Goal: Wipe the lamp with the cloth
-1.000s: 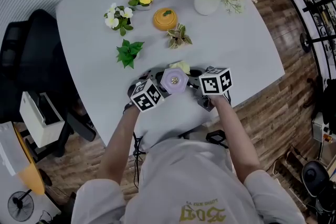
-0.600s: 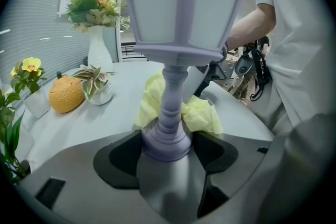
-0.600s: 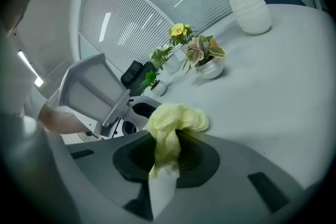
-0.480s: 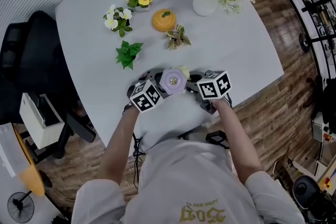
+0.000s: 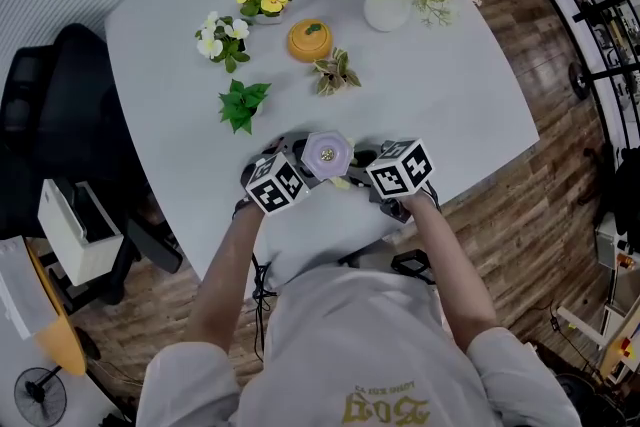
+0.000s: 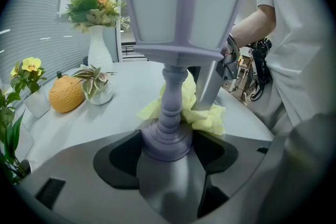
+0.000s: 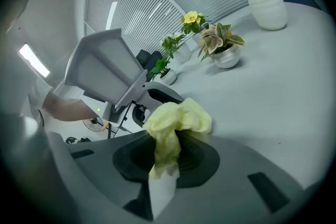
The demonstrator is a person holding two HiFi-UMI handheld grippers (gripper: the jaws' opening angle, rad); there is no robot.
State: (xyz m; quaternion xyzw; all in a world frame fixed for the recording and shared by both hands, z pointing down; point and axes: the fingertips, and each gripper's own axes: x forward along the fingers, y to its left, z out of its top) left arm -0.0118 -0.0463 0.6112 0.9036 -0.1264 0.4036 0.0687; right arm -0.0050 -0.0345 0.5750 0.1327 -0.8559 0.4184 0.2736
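Yellow cloth [image 7: 177,119] sits bunched in the clenched jaws of the right gripper [image 7: 166,160], pressed against the stem of the lamp [image 6: 181,34] at the near edge of the white table [image 5: 470,85]. To its left, the left gripper [image 6: 169,147] grasps the lamp's round base, keeping it upright. Farther back stand a leafy green sprig [image 5: 240,102], an orange jar [image 5: 311,38] and, farthest, a white vase [image 5: 388,7] of flowers.

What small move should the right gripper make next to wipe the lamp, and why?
Probably slide the cloth up the stem of the lamp, toward its lantern head. The left gripper clamps the base steady, and the right gripper holds the cloth bunched against only the lower part of the stem.
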